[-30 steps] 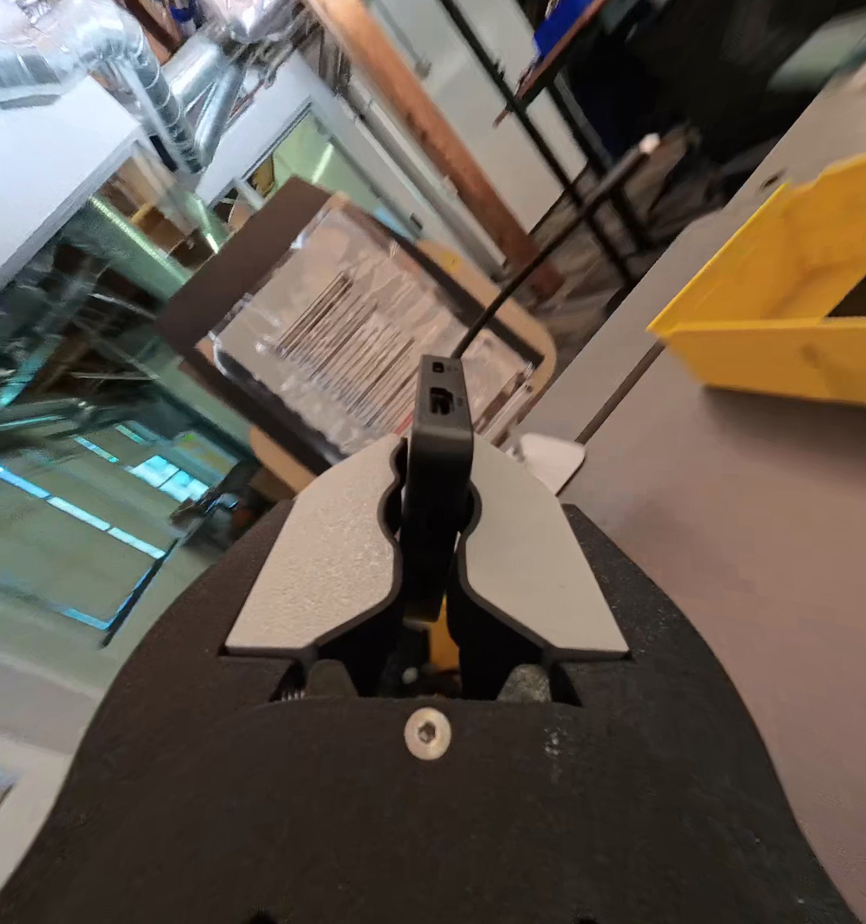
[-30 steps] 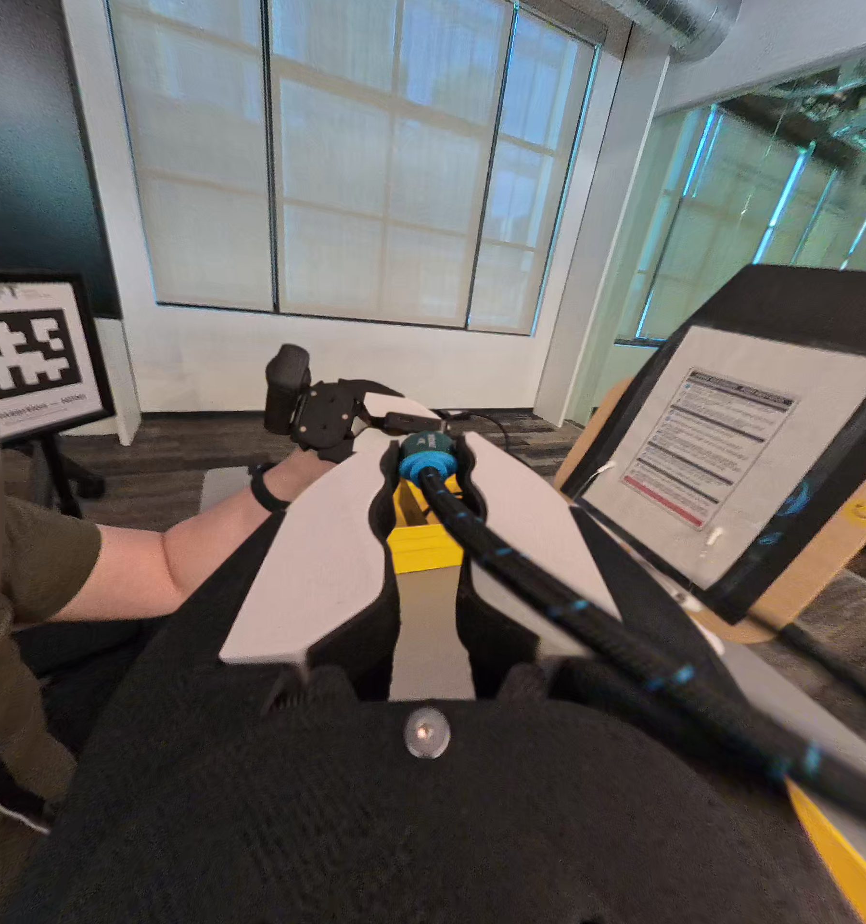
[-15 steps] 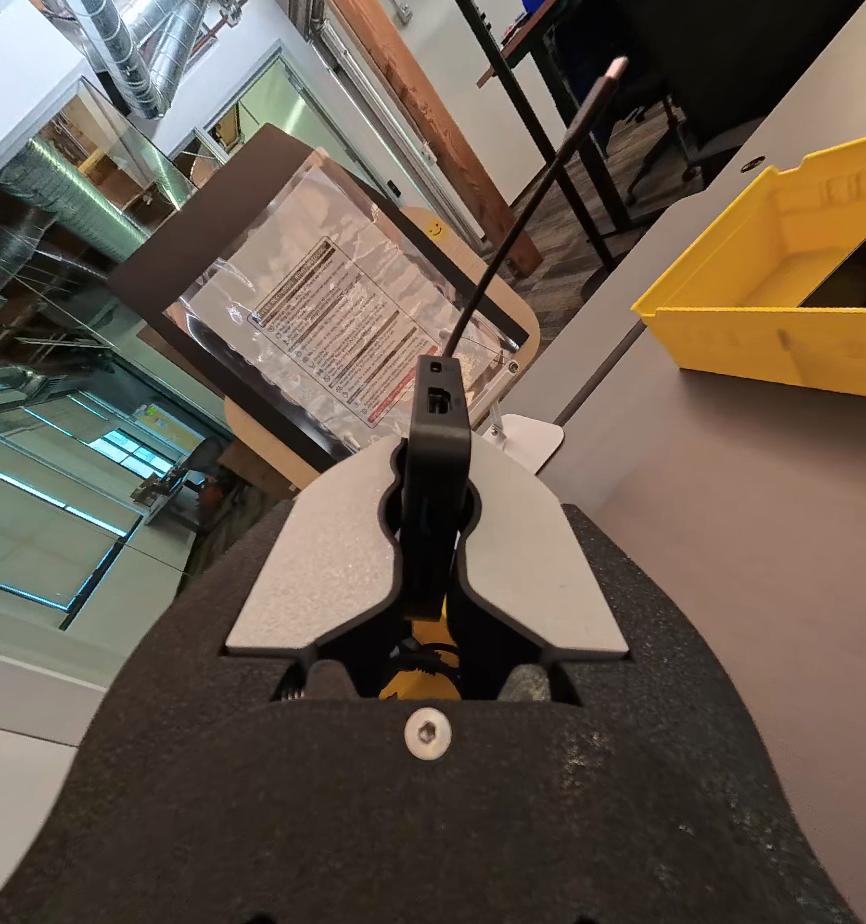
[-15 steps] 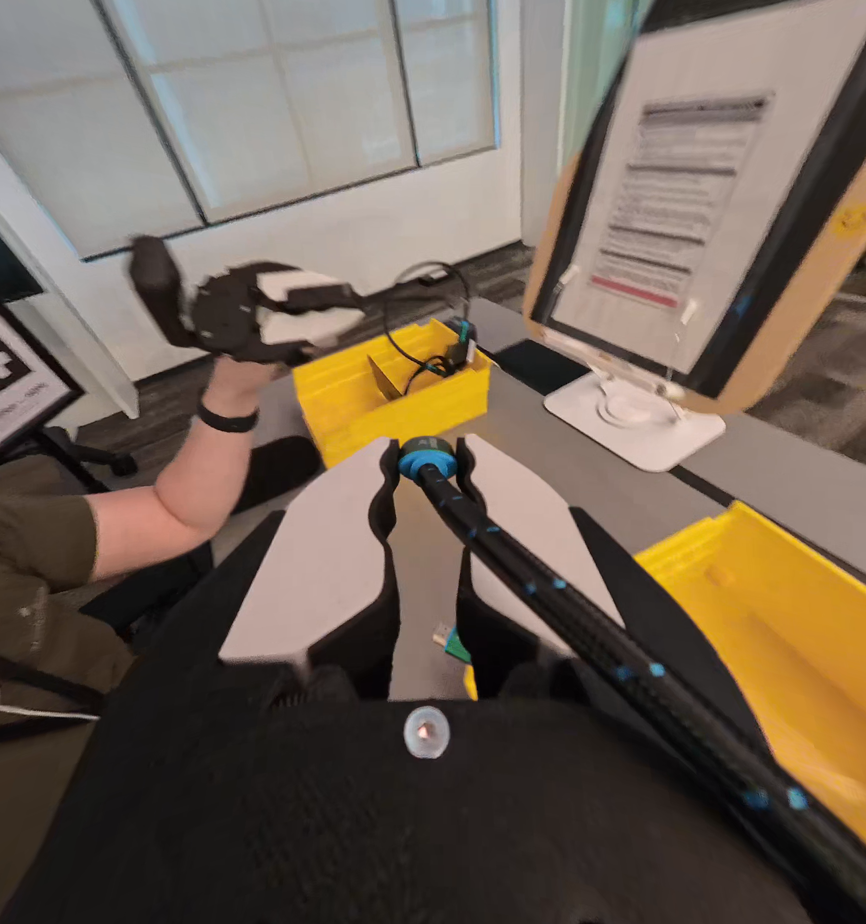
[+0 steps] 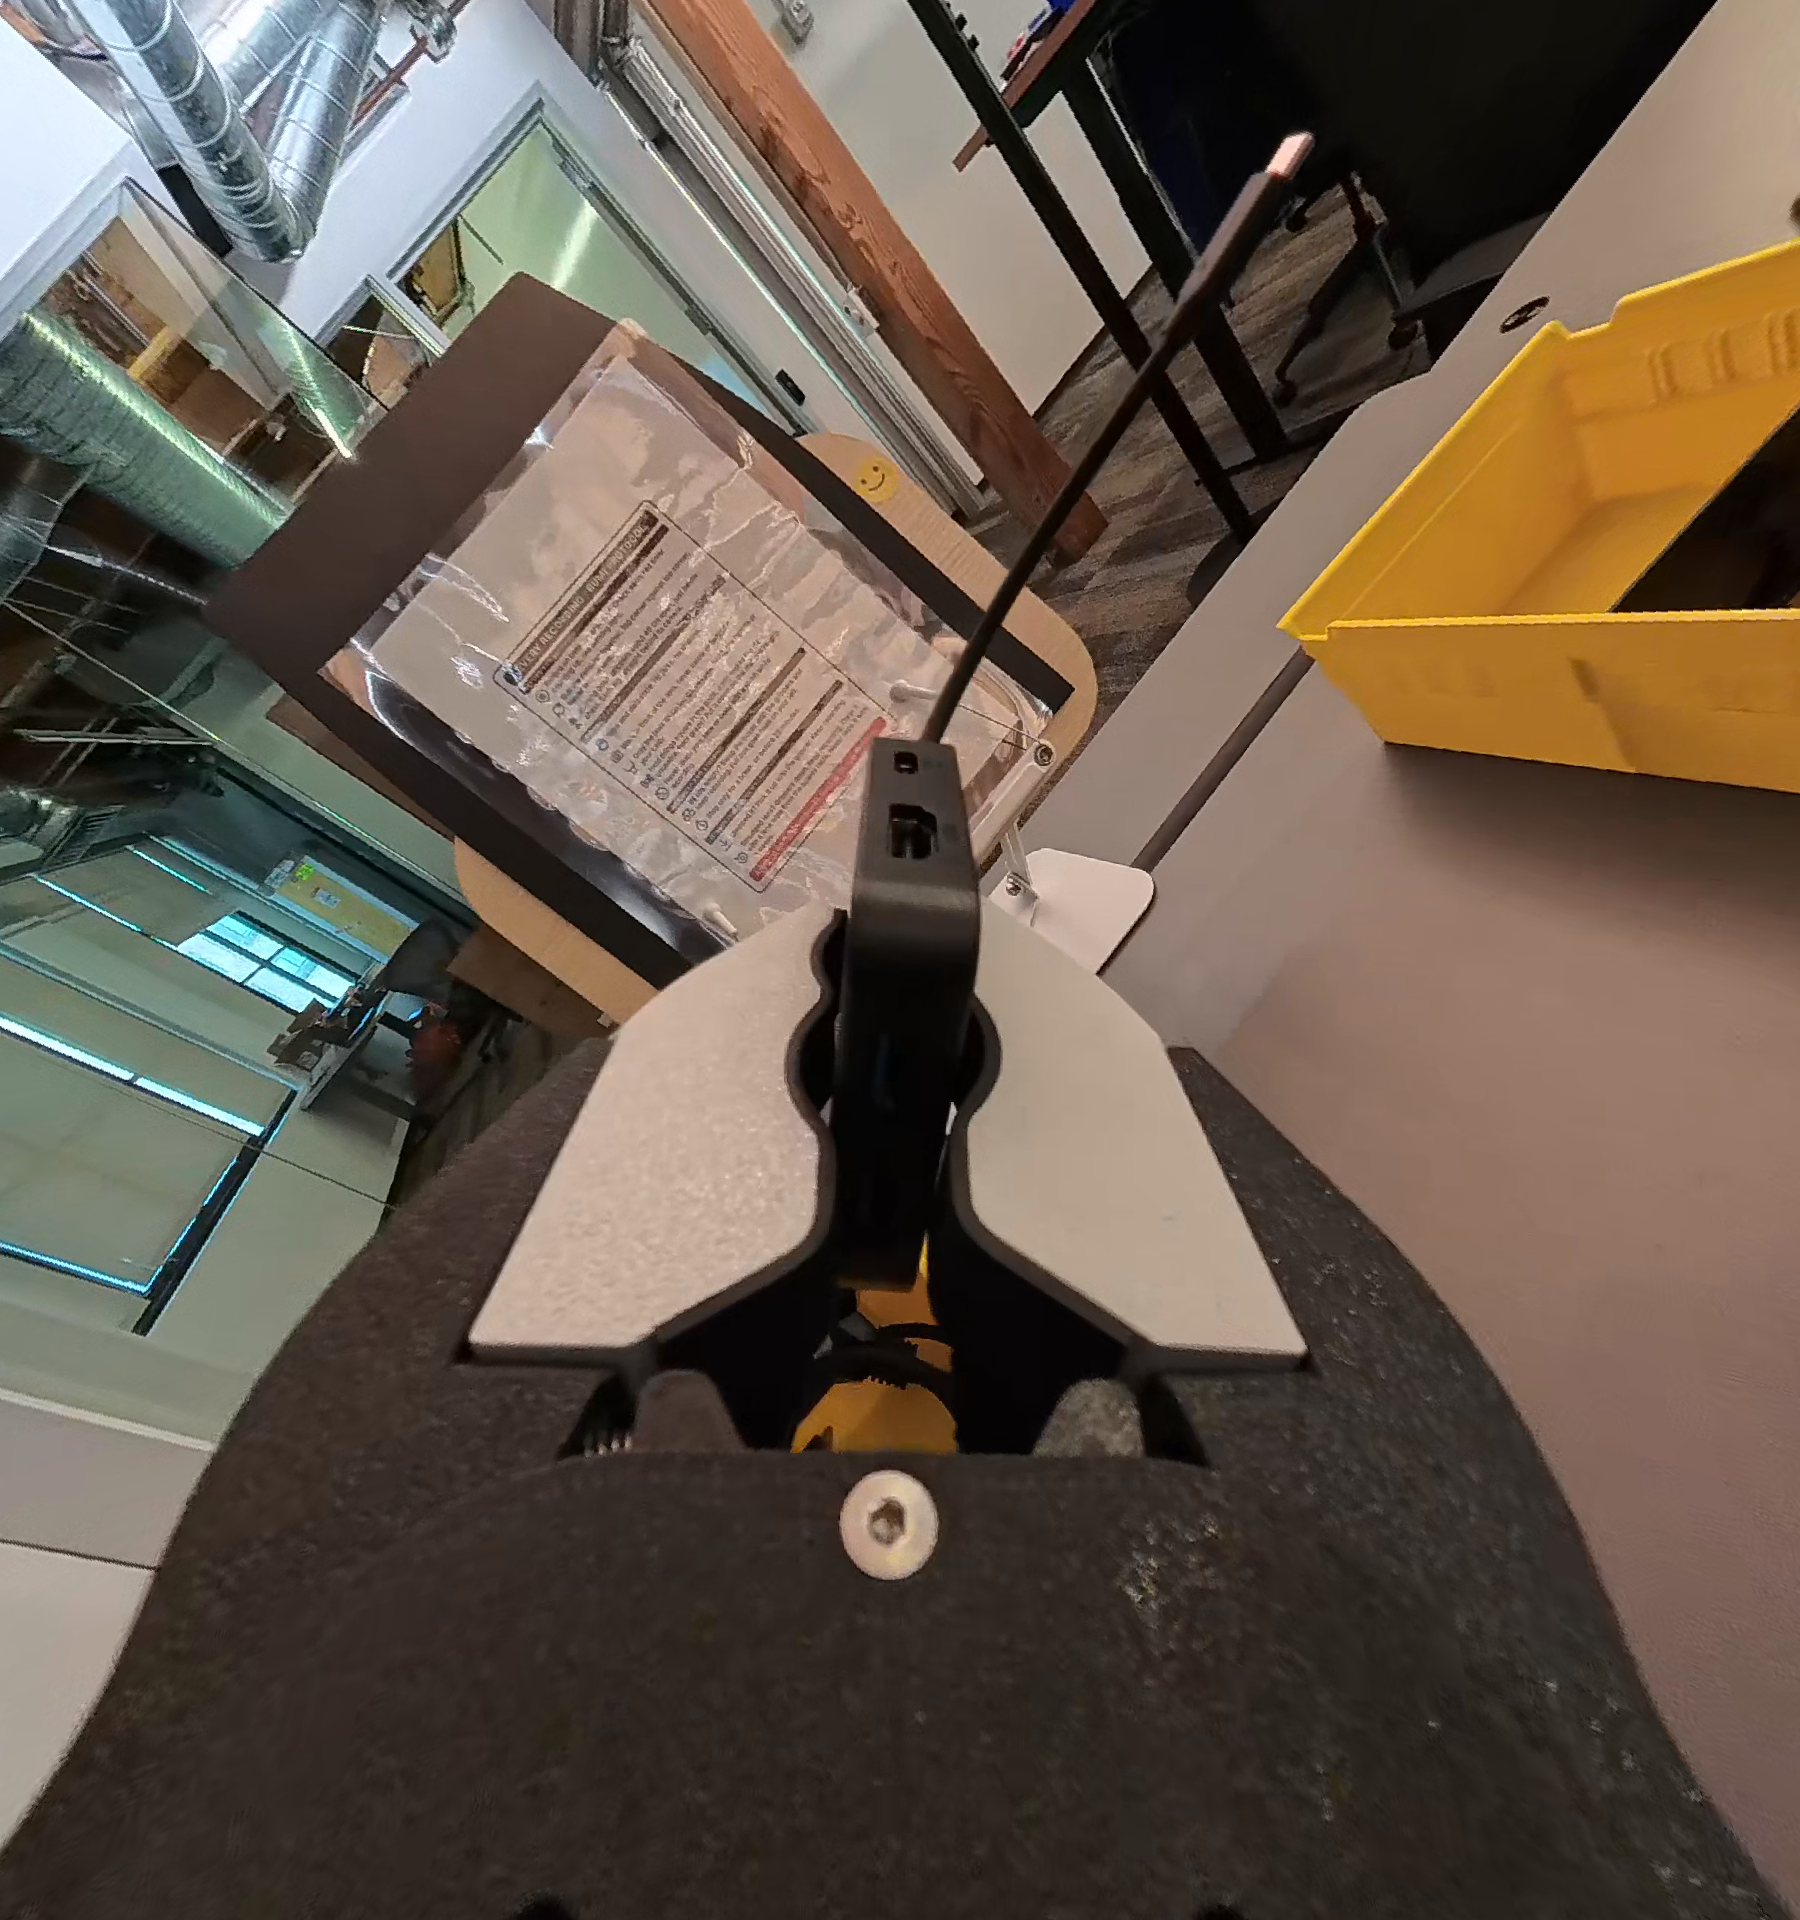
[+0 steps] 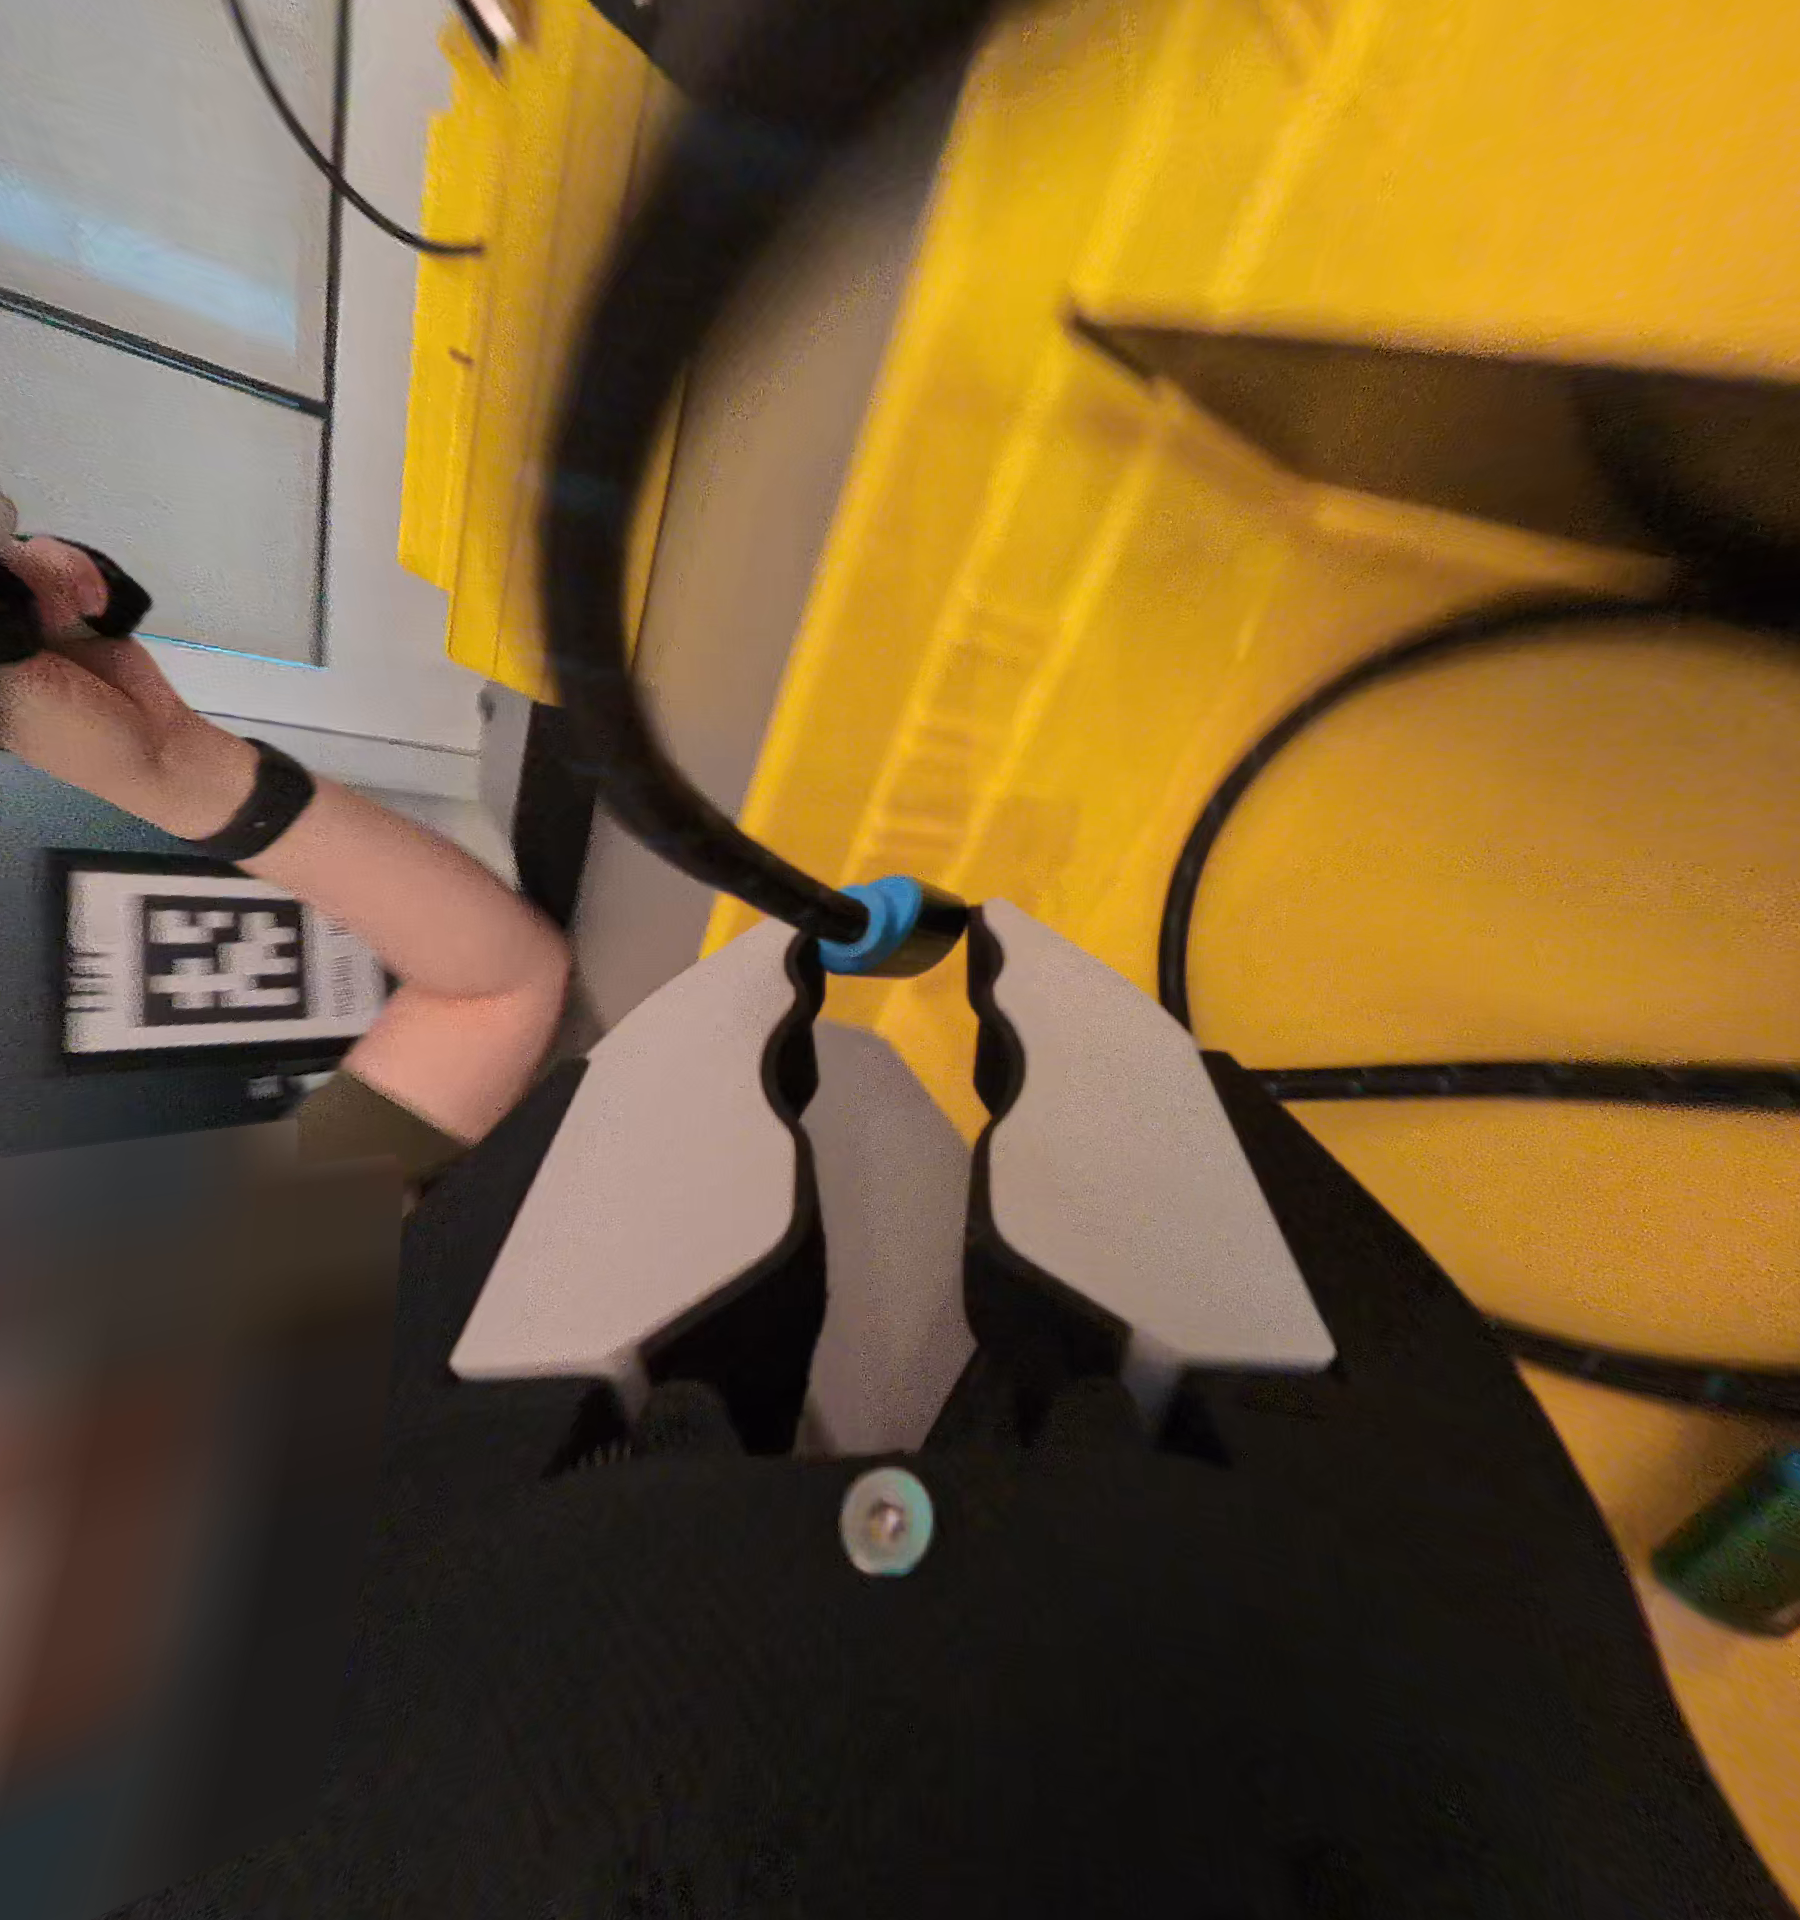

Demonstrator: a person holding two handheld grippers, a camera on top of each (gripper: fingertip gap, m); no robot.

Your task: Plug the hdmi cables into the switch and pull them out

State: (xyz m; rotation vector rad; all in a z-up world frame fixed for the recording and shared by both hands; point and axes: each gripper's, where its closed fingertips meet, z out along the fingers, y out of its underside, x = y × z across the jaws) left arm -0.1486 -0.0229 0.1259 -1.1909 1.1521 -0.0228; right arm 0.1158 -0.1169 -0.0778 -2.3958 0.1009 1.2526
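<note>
My left gripper is shut on the black switch, held on edge above the grey table. A thin black cable rises from the switch's far end. My right gripper points down into a yellow bin. Its fingertips pinch the blue-collared HDMI plug, and the thick braided cable curves up and away from it. A second plug lies in the bin at the lower right, with a thin cable loop beside it. The right wrist view is blurred.
A yellow bin sits on the table at the right of the left wrist view. A framed sheet on a white base stands beyond the switch. In the right wrist view, another yellow bin, a person's forearm and a marker board are at the left.
My right gripper has swung from looking across the table to pointing down into the yellow bin, and the cable now leads away upward. The left gripper keeps hold of the switch and has shifted only slightly.
</note>
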